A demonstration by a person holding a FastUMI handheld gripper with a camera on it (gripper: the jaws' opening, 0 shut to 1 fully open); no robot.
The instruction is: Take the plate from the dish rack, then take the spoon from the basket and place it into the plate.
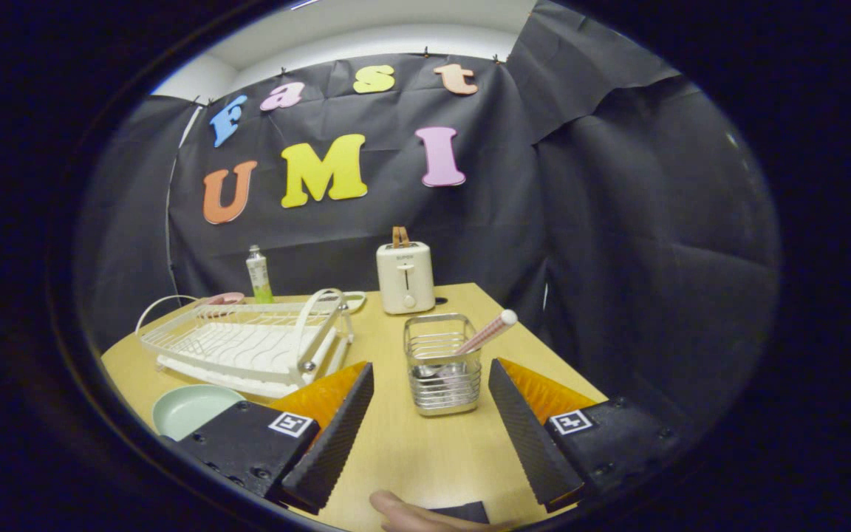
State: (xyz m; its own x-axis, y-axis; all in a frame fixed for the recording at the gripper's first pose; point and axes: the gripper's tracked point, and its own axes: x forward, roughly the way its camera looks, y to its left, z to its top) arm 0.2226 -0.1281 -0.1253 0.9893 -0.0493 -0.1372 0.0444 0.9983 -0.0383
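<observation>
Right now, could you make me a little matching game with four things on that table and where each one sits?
Things:
1. plate
2. spoon
3. toaster
4. bottle

Places:
A. at the table's far edge, beyond the basket
B. on the table in front of the rack, beside one of the open fingers
C. behind the rack, by the cloth wall
D. leaning in the basket, just ahead of the fingers

Pairs: 1-B, 2-D, 3-A, 4-C

plate [190, 408] half behind the left finger, spoon [486, 332] bowl sunk in the basket [442, 363] — unreadable
</observation>
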